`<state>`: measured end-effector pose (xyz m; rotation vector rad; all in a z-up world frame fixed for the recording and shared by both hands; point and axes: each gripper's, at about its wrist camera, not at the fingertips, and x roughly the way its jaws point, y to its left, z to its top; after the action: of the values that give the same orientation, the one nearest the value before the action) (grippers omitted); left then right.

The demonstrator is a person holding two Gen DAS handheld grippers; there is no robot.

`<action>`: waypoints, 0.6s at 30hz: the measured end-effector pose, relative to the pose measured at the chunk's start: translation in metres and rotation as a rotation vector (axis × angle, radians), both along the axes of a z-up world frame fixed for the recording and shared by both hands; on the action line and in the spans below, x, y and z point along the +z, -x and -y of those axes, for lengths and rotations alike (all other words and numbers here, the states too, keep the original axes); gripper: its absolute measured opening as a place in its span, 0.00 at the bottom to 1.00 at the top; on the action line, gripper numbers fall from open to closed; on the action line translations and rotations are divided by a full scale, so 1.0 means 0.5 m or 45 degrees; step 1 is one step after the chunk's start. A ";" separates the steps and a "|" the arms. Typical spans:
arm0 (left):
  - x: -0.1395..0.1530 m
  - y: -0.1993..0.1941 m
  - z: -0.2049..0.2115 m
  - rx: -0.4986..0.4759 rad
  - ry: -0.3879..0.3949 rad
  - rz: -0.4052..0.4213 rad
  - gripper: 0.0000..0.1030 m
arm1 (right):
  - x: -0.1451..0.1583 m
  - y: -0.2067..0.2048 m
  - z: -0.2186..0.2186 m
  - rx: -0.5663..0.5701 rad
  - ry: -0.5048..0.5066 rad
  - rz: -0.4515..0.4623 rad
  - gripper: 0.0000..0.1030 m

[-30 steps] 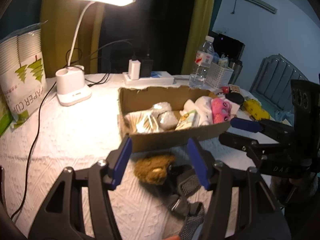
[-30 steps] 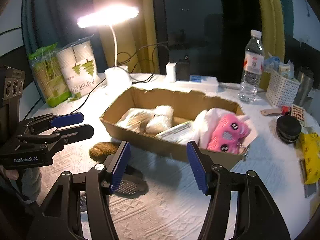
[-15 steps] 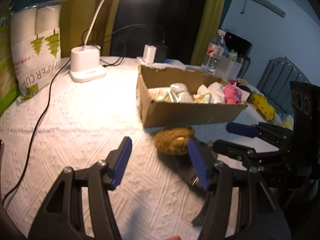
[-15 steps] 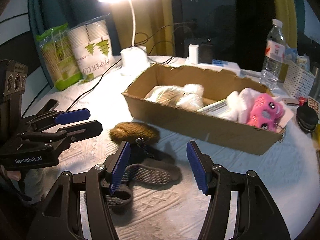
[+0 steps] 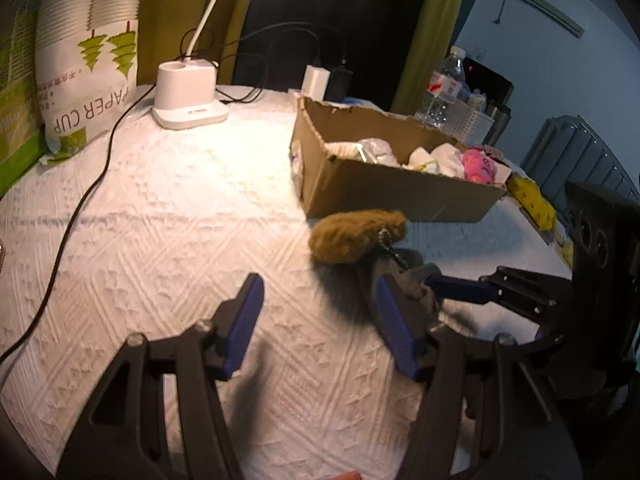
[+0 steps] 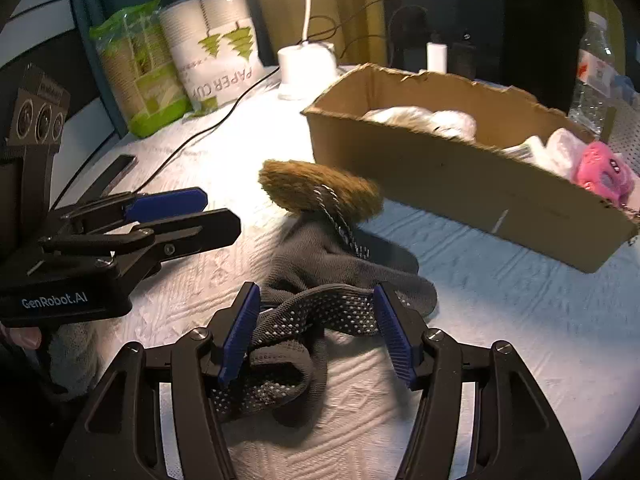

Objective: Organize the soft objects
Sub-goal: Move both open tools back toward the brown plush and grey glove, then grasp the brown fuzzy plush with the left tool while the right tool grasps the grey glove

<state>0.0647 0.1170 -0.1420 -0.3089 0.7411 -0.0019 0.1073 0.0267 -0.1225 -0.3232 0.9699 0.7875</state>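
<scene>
Here we are reaching with the right gripper (image 6: pixel 316 330), jaws spread, over limp grey socks (image 6: pixel 320 308). We are judging them light and floppy, best pinched at a bunched fold. Our left gripper (image 5: pixel 316 320) is waiting nearby, also wide open.

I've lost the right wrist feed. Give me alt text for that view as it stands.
The right gripper, jaws open, straddles a crumpled grey dotted glove on the white tablecloth. A brown furry plush lies just beyond, before a cardboard box of soft items. The left gripper is at left.
</scene>
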 end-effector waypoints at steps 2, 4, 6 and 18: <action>-0.002 0.001 -0.001 0.003 0.001 -0.008 0.58 | -0.008 0.004 -0.005 0.009 0.010 -0.006 0.60; -0.004 -0.001 0.001 0.002 -0.006 -0.016 0.58 | -0.009 0.006 -0.007 0.018 0.020 0.001 0.59; -0.003 -0.003 0.004 -0.001 -0.011 -0.019 0.58 | -0.010 0.007 -0.006 0.030 0.017 -0.007 0.49; 0.010 -0.041 0.036 -0.033 -0.052 -0.027 0.58 | 0.008 0.012 0.038 0.042 0.050 0.044 0.32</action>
<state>0.0852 0.0993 -0.1372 -0.2605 0.7653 -0.0081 0.1015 0.0074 -0.1187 -0.3865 0.9505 0.7917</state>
